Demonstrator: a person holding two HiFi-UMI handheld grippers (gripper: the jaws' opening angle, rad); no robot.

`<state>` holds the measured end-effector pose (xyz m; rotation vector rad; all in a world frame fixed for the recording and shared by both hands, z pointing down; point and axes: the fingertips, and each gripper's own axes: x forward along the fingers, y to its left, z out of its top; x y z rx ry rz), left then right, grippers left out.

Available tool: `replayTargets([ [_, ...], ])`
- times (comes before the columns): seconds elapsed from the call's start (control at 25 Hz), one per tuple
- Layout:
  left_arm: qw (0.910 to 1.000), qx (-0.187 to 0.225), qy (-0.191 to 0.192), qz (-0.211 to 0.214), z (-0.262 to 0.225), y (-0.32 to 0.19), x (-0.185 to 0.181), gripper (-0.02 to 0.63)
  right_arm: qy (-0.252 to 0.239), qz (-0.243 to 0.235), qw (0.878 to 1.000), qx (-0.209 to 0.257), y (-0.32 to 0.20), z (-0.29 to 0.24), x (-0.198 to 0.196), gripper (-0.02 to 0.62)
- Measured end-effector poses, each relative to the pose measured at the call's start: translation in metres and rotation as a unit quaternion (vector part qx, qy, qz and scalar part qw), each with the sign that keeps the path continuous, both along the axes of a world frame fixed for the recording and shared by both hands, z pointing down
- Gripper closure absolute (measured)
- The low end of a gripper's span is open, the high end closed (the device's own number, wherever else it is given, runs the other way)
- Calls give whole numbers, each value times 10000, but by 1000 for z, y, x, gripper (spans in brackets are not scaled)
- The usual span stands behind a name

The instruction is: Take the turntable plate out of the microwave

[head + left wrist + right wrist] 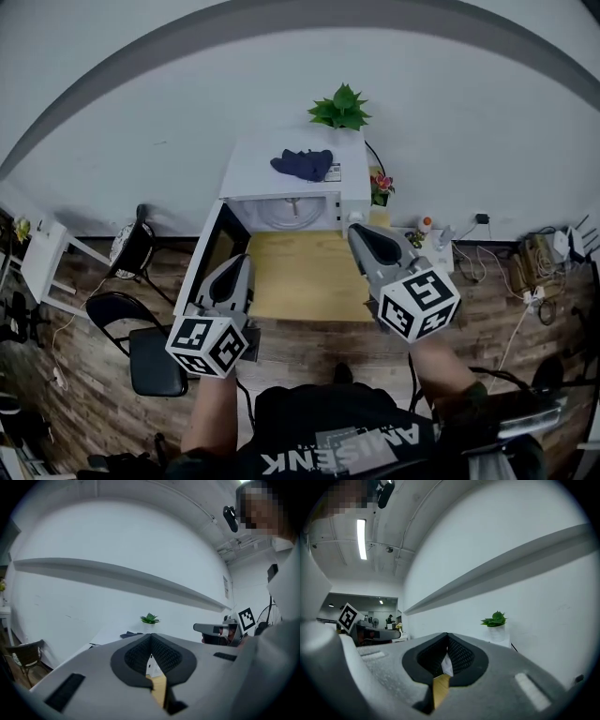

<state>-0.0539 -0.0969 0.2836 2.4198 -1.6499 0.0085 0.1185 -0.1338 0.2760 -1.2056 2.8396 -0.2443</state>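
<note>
Sitting inside the open microwave [253,159] at twelve o'clock, the turntable plate [292,214] is untouched. From it, the left gripper [236,264] is at seven o'clock and the right gripper [361,232] at four, both with jaws pressed together on nothing.

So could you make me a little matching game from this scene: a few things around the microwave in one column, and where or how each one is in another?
Things:
1. turntable plate
2. dark blue cloth
3. microwave door
4. potted plant

Place or state:
A. swung open
B. green, by the wall
C. inside the microwave
D. lying on the microwave's top

Pairs: 1-C, 2-D, 3-A, 4-B.
</note>
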Motion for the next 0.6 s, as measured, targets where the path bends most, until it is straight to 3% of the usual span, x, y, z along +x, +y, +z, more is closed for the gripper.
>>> replayTargets([
  [0.16, 9999, 83, 34, -143, 2, -13, -13, 604, 193, -51, 9998, 82, -10, 4, -10, 591],
  [0.6, 9996, 143, -59, 225, 0, -77, -55, 604, 143, 447, 9988, 149, -53, -7, -58, 591],
])
